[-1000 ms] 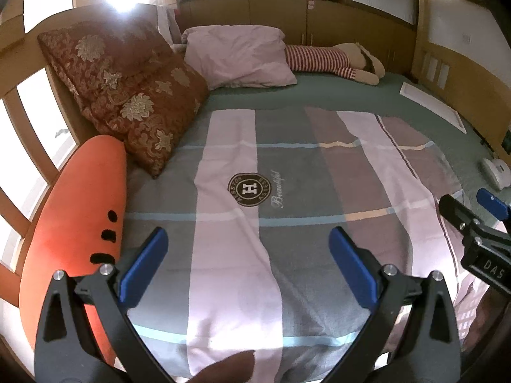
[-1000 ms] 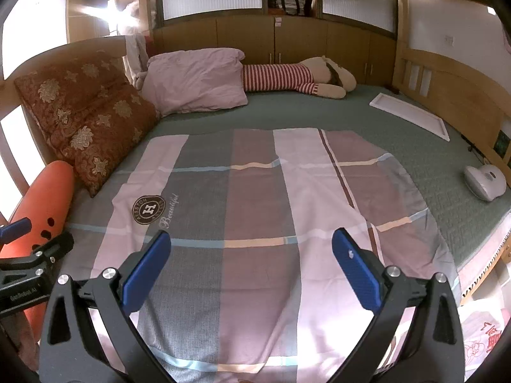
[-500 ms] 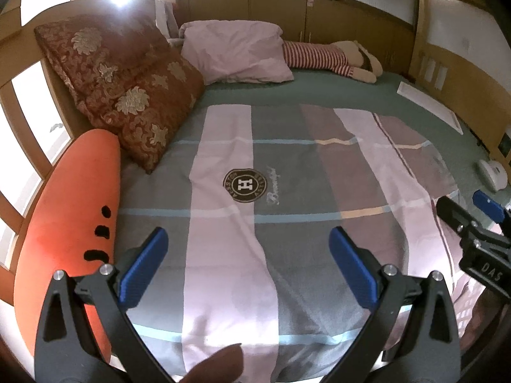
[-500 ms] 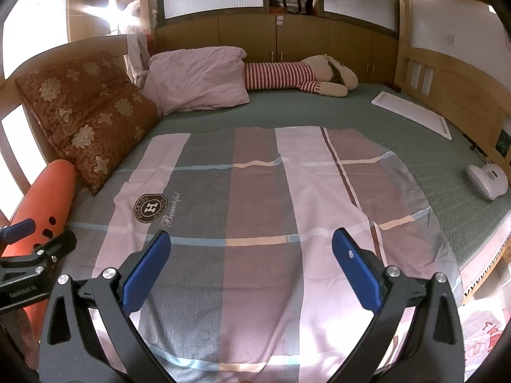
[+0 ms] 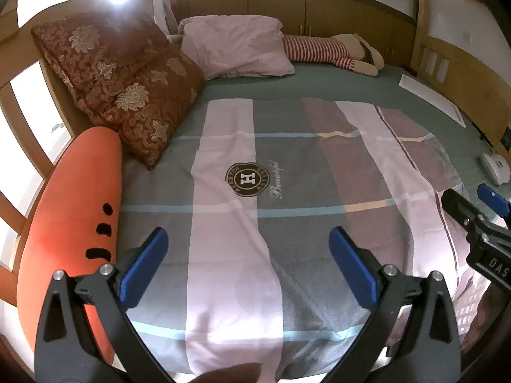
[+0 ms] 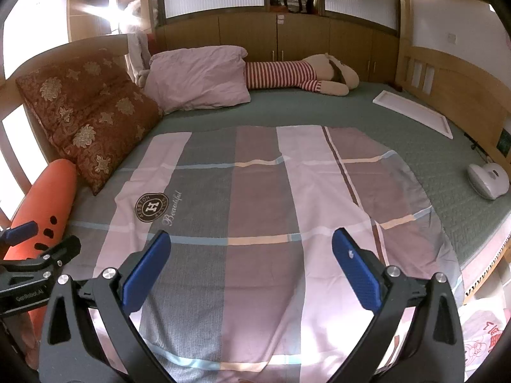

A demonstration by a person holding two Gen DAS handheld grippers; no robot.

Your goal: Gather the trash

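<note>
Left tongs (image 5: 248, 263) wide, empty, low in frame over striped blanket (image 5: 287, 198). Right tongs (image 6: 250, 265) likewise wide, empty. No trash discernible on bed (image 6: 319, 111).

2 wrist views side by side at bed foot, facing headward; both share striped blanket (image 5: 255, 191) (image 6: 255, 207), pillows.

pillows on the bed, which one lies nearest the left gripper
The orange carrot-shaped pillow, lying along the bed's left edge right beside the left gripper. The red floral cushion and the pink pillow sit farther back toward the headboard.
</note>
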